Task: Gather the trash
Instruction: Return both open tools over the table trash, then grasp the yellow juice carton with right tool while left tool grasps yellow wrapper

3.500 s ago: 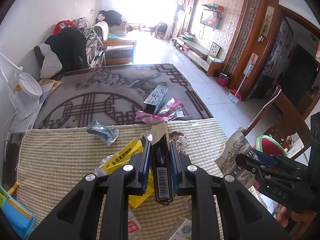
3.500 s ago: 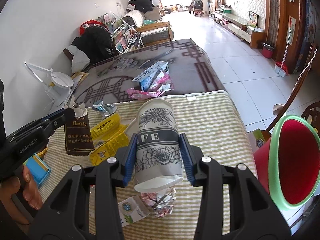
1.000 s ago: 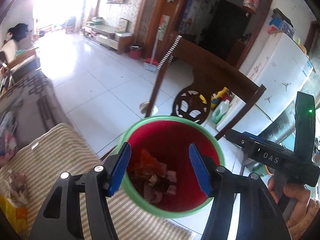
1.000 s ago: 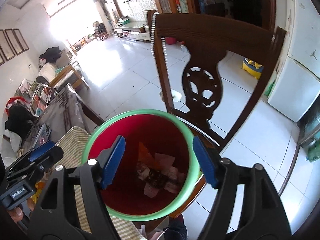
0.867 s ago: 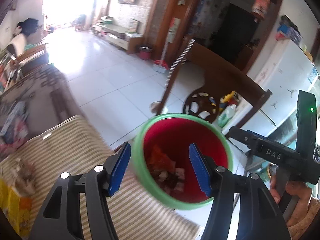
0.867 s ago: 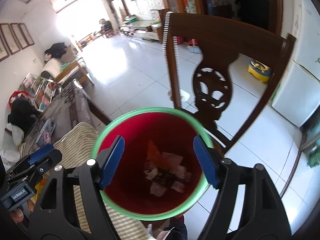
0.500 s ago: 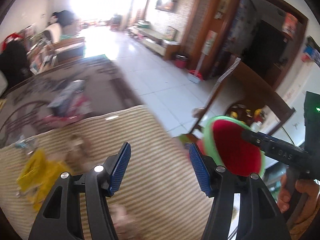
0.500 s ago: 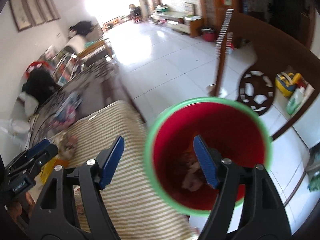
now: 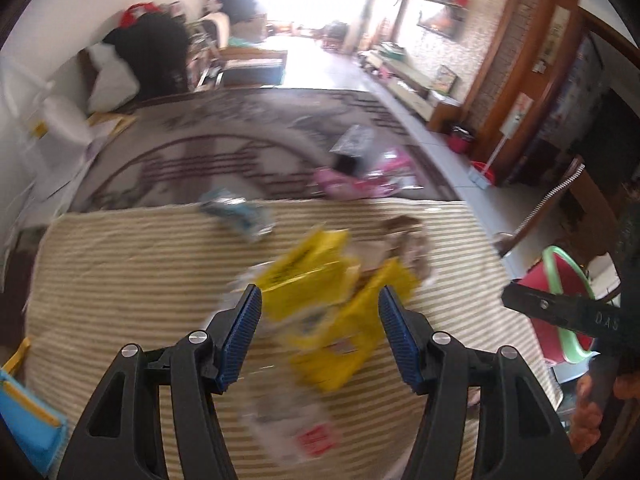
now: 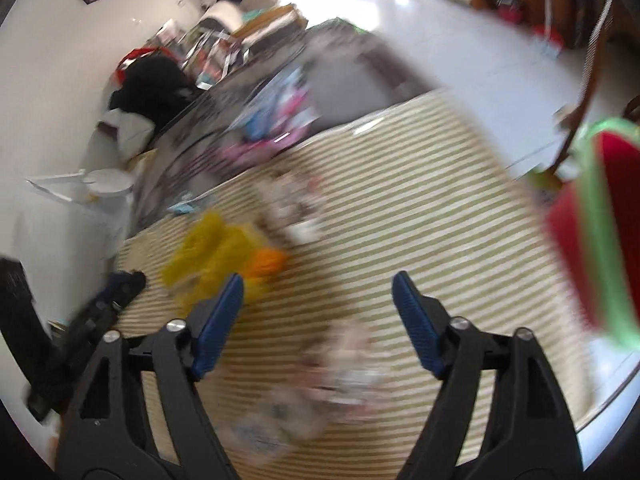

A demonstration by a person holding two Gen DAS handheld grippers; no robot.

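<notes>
Both loads dropped in the red bin, left hand-held gripper and right hand-held gripper now wide, empty, back over bench toward yellow wrappers.

A striped cloth covers the near part of the table, and a patterned cloth covers the part behind it. Crumpled packets lie on the striped cloth, just ahead of the left gripper, whose jaws stand apart over them. Behind them and to the left, a small wrapper lies near the seam between the two cloths. A box and a heap of wrappers sit on the patterned cloth beyond the seam. A bin stands off the table's right edge, beside a chair. The right gripper hangs with its jaws apart above the striped cloth, with blurred scraps below it.
</notes>
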